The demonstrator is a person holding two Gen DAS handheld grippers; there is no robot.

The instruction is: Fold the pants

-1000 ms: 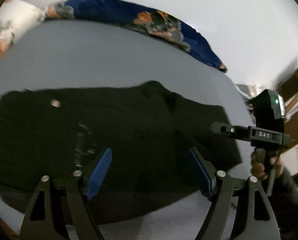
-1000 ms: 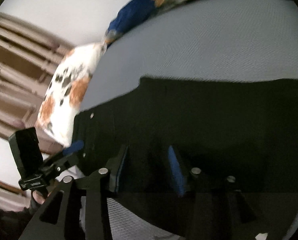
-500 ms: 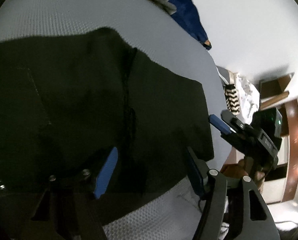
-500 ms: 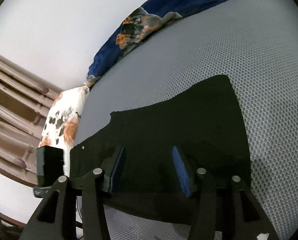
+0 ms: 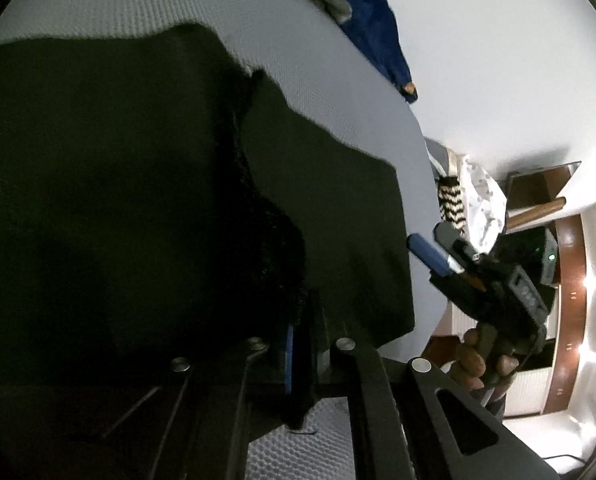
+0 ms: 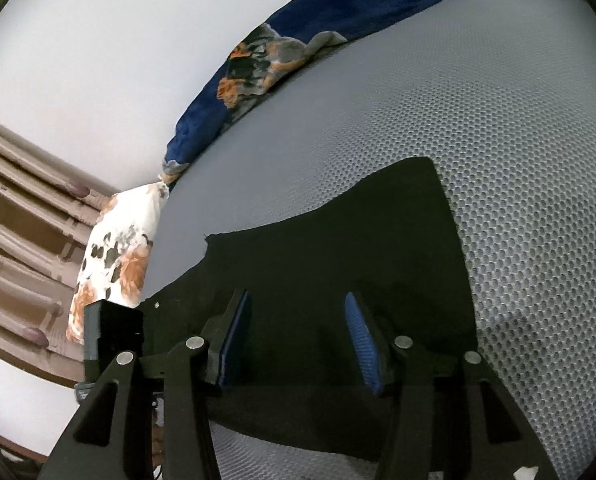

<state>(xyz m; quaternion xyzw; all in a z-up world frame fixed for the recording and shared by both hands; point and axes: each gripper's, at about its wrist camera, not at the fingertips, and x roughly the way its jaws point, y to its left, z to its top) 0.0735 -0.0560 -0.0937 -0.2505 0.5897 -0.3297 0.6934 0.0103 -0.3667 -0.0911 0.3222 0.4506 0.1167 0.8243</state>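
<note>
Black pants lie spread on a grey mesh mattress. My left gripper is shut on a bunched ridge of the pants' fabric near their front edge; one blue pad shows beside the pinched cloth. In the right wrist view my right gripper stands open low over the near edge of the pants, its blue pads apart with flat fabric below them. A hand holds the right gripper just off the pants' right edge. The left gripper's body shows at the left.
A blue floral blanket lies along the far side of the mattress. A white floral pillow and a brown headboard stand at the left. A zigzag-patterned cloth and a white bag sit past the bed's right edge.
My left gripper came down and closer to the pants, and its jaws went from wide open to shut on a fold of fabric. The right gripper swung right earlier, then held still.
</note>
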